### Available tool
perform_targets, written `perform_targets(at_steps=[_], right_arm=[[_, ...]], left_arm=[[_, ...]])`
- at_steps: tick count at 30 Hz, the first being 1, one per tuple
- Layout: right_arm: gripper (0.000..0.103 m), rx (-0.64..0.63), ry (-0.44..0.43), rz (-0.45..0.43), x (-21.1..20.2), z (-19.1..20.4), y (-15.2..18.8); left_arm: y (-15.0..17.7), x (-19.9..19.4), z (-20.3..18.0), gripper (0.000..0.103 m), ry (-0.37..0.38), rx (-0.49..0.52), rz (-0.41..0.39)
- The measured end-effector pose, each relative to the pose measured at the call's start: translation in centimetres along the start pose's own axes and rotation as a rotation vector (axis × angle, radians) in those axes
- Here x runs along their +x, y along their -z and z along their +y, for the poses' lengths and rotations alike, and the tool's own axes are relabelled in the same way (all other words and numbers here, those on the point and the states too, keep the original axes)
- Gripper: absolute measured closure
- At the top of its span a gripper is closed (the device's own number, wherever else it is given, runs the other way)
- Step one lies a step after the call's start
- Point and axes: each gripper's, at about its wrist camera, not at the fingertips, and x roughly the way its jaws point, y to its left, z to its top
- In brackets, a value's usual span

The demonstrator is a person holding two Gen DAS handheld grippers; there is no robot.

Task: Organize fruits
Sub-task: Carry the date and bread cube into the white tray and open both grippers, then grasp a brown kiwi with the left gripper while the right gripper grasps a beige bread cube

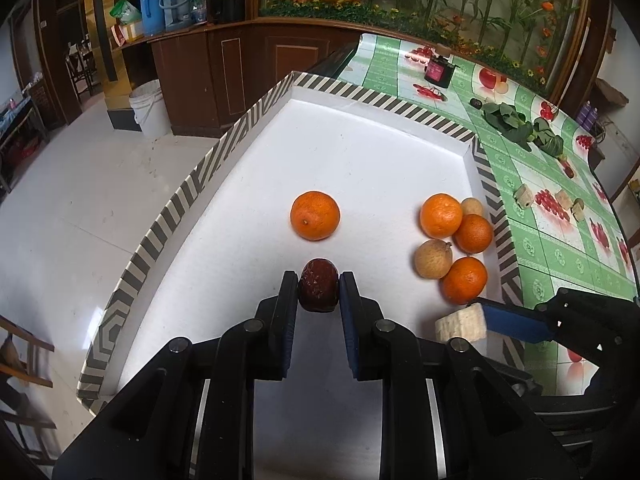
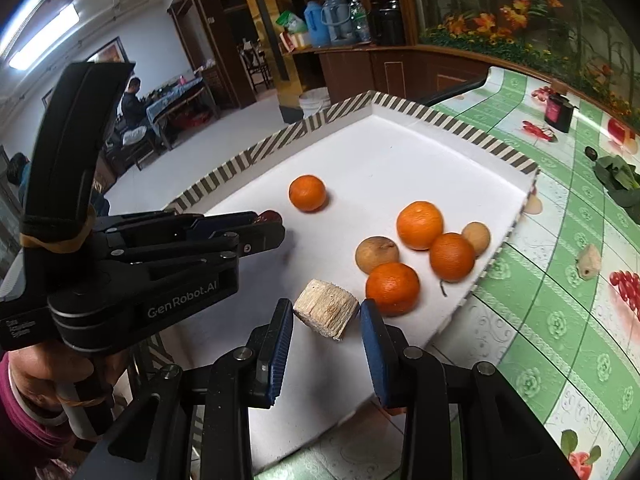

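Note:
A white tray with a striped rim (image 1: 160, 232) (image 2: 240, 160) lies on the table. My left gripper (image 1: 319, 282) (image 2: 276, 222) is shut on a dark red, wrinkled fruit (image 1: 318, 294) just above the tray floor. Beyond it sits a lone orange (image 1: 315, 216) (image 2: 307, 193). At the tray's right side three oranges (image 1: 440, 216) (image 2: 420, 225) cluster with two tan round fruits (image 1: 433, 259) (image 2: 377, 254). My right gripper (image 2: 326, 312) (image 1: 482, 318) is shut on a pale fibrous chunk (image 2: 326, 314) (image 1: 460, 324), held over the tray's near right corner.
A green fruit-print tablecloth (image 1: 560, 248) (image 2: 560, 320) covers the table right of the tray, with leafy greens (image 1: 516, 122), small pale chunks (image 1: 524, 196) (image 2: 588, 262) and a dark red jar (image 1: 438, 70). A white bucket (image 1: 150, 108) stands on the floor. A person's hand (image 2: 36, 384) holds the left gripper.

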Motion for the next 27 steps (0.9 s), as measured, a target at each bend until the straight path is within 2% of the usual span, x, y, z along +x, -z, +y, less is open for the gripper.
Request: perform_targets(at_steps=[9, 12, 15, 16, 17, 27], right_arm=[[0.069, -0.051, 0.017, 0.043, 1.4, 0.7, -0.3], [0.069, -0.080, 0.015, 0.058, 1.8, 1.2, -0.3], [0.063, -0.082, 0.000, 0.053, 1.8, 1.3, -0.2], [0.062, -0.081, -0.006, 0.050, 1.7, 1.3, -0.2], [0.061, -0.079, -0.009, 0.047, 1.5, 1.2, -0.2], [0.061, -0.014, -0.045, -0.071, -2.8, -0.8, -0.1]], left_arm=[[0.1, 0.8, 0.8, 0.083, 0.006, -0.035, 0.027], [0.1, 0.7, 0.8, 0.078, 0.013, -0.030, 0.032], [0.1, 0.7, 0.7, 0.066, 0.016, -0.030, 0.031], [0.0, 0.7, 0.7, 0.055, 0.018, -0.037, 0.030], [0.0, 0.6, 0.8, 0.050, 0.021, -0.046, 0.031], [-1.4, -2.1, -0.7, 0.050, 0.054, -0.061, -0.029]])
